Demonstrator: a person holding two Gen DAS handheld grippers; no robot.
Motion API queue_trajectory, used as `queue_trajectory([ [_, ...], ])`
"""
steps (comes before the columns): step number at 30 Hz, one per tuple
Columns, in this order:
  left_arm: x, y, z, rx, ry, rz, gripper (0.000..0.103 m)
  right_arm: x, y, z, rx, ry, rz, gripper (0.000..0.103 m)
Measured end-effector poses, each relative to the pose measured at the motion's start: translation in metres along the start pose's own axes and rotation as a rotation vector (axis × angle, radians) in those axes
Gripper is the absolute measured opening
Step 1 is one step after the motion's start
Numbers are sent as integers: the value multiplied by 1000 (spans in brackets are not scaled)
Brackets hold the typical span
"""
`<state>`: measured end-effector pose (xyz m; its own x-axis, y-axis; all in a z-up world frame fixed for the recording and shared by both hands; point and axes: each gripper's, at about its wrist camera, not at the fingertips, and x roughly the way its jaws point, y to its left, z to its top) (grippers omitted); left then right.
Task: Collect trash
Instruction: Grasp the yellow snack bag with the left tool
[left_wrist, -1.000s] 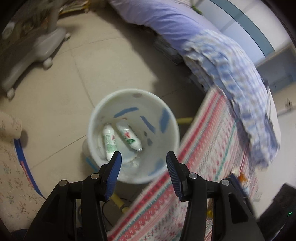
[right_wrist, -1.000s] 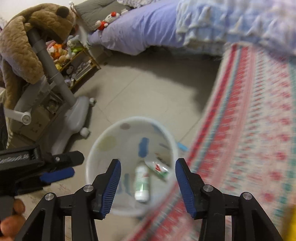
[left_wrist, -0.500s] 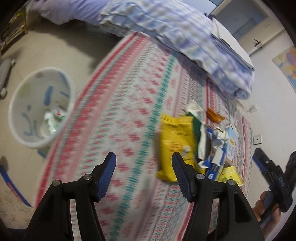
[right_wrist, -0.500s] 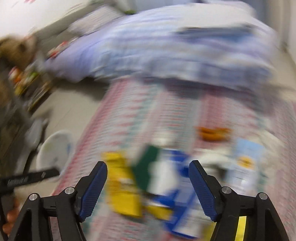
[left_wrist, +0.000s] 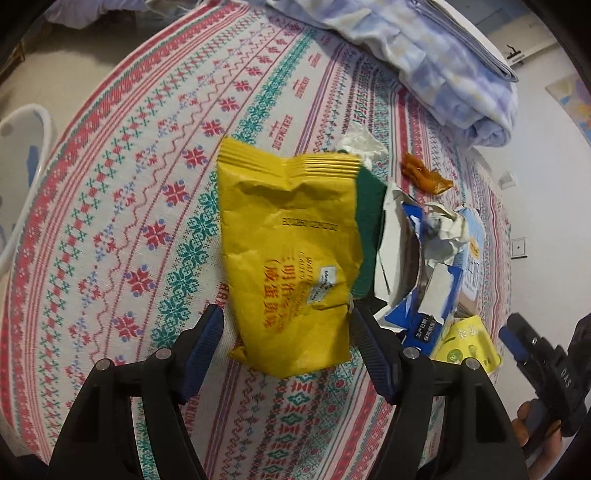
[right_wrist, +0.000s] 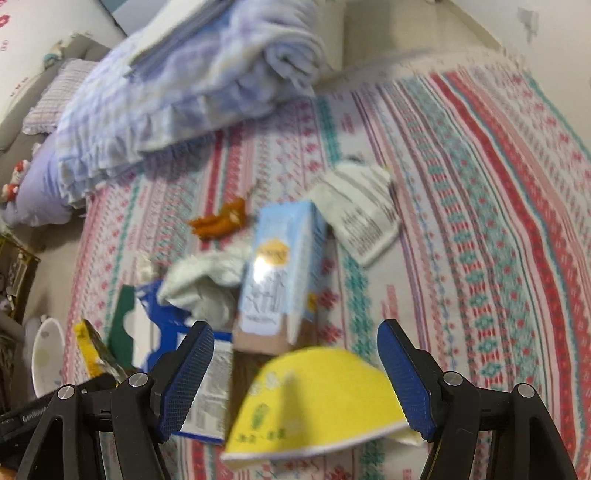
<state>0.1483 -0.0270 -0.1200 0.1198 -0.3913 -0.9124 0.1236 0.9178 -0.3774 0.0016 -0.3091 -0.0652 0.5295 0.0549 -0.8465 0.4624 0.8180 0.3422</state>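
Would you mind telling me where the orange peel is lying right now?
In the left wrist view the orange peel lies on the patterned bedspread, upper right, between the folded blue blanket and the crumpled white paper.

Crinkled glossy yellow wrapper (left_wrist: 291, 254), woven bedspread (left_wrist: 122, 206)

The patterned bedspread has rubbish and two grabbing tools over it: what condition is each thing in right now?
Yellow foil snack bag: flat, crumpled, lying between the left tool's open jaws, untouched.
Yellow paper cup: tipped on its side between the right tool's open jaws, untouched.
Pale blue drink carton: lying down.
Blue-and-white cardboard box: torn open.
White paper ball: crumpled.
Blue checked quilt: folded.
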Motion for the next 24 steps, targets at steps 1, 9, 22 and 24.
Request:
queue_trajectory([
  [1, 0, 1, 0, -4, -8, -6, 74, 3, -2, -1, 3, 17, -2, 78],
  [9, -11, 15, -2, 16, -21, 14, 15, 4, -28, -11, 27, 40, -48, 78],
  [22, -60, 33, -11, 35, -121, 13, 10, 14, -56, -28, 175, 122, 6, 78],
  [24, -58, 31, -8, 30, -122, 12, 10, 21, -55, -30, 207, 146, 33, 78],
])
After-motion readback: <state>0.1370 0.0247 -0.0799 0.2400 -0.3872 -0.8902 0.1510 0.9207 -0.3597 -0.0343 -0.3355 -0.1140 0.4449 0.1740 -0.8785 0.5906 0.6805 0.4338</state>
